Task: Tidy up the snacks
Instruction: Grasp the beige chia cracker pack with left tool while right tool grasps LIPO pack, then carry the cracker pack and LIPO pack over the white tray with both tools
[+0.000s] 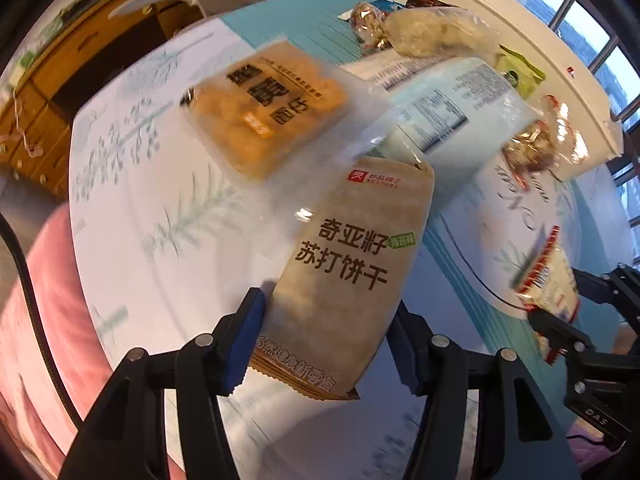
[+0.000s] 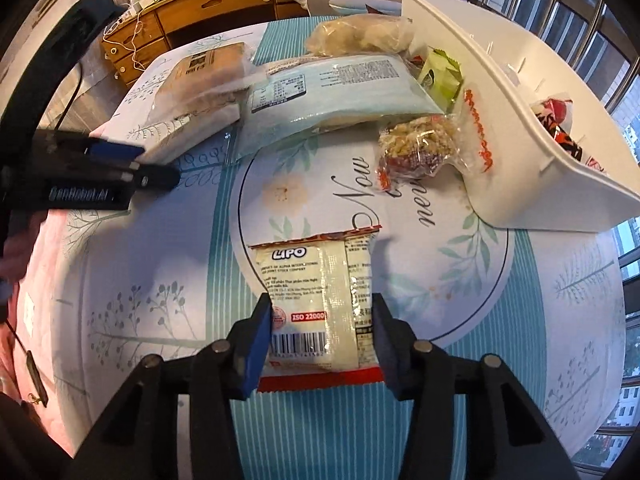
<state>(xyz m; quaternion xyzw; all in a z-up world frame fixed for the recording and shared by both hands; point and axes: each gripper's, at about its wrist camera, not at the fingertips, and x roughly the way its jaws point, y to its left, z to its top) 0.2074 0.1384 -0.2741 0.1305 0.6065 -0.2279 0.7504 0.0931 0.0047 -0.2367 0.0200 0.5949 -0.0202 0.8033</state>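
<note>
Gripping a tan cracker packet (image 1: 344, 276), the left gripper (image 1: 328, 344) has its blue pads against both long edges – the packet looks lifted off the tablecloth (image 1: 132, 216), its top end toward an orange snack pack (image 1: 260, 108) that lies flat further out. Left view is motion-blurred.

Right gripper (image 2: 320, 344) is about half closed on a white LiPO packet (image 2: 320, 300) with red ends – fingers touch both its sides, and it lies over the edge of the printed round mat (image 2: 460, 280).

Behind it, in the right view: a pale blue flat pack (image 2: 340, 92) with a nutrition label, a clear bag of pale pieces (image 2: 360, 34) beyond that, a green sachet (image 2: 440, 76), and a clear-wrapped granola-type snack (image 2: 420, 144) just beside the white bin (image 2: 520, 184). The bin stands tilted at the right and holds a red-and-white wrapped item (image 2: 556, 120).

The left gripper also shows at the left edge of the right view; the cracker packet cannot be made out there.
</note>
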